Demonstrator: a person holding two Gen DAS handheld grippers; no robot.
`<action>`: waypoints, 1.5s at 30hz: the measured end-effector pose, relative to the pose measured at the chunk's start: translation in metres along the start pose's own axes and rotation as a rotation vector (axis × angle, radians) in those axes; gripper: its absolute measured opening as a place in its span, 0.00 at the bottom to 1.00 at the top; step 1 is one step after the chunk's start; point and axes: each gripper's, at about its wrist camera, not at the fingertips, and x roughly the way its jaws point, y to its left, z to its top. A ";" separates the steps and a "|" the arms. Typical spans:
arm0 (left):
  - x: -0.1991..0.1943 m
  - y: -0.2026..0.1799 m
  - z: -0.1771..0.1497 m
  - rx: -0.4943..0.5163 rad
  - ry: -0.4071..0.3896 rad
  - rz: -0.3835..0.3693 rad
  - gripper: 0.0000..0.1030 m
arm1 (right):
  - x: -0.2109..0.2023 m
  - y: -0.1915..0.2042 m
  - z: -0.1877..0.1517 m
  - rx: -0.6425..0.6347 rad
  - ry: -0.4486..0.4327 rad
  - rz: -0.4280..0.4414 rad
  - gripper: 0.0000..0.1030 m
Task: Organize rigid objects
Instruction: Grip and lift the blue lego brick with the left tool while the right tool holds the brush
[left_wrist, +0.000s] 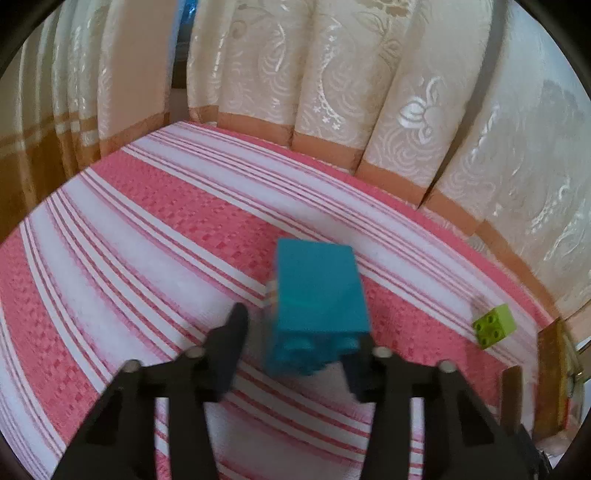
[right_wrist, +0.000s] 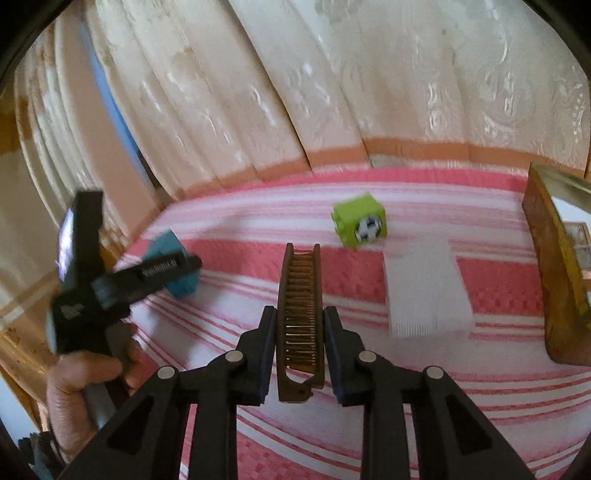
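A blue toy brick (left_wrist: 319, 306) sits between my left gripper's (left_wrist: 299, 332) fingers in the left wrist view; the left finger stands apart from it, the right finger is hidden behind it, and the view is blurred. The brick also shows in the right wrist view (right_wrist: 173, 258), with the left gripper (right_wrist: 184, 267) around it. My right gripper (right_wrist: 300, 325) is shut on a brown folding comb (right_wrist: 300, 314) that points forward above the striped cloth. A green brick with a football picture (right_wrist: 358, 219) lies further back; it also shows in the left wrist view (left_wrist: 494, 325).
A pink and white striped cloth (left_wrist: 147, 229) covers the table. A white comb-like piece (right_wrist: 426, 291) lies to the right of my right gripper. A wood-framed mirror (right_wrist: 557, 266) stands at the right edge. Cream curtains (right_wrist: 295, 85) hang behind the table.
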 end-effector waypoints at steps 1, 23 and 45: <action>0.000 0.002 0.000 -0.010 0.001 -0.024 0.31 | -0.003 0.000 0.001 0.002 -0.017 0.007 0.27; -0.054 -0.036 -0.027 0.165 -0.182 -0.129 0.30 | -0.030 -0.009 0.005 -0.003 -0.171 -0.046 0.27; -0.010 -0.043 -0.018 0.154 -0.010 -0.072 0.43 | -0.025 -0.007 0.003 -0.008 -0.149 -0.050 0.27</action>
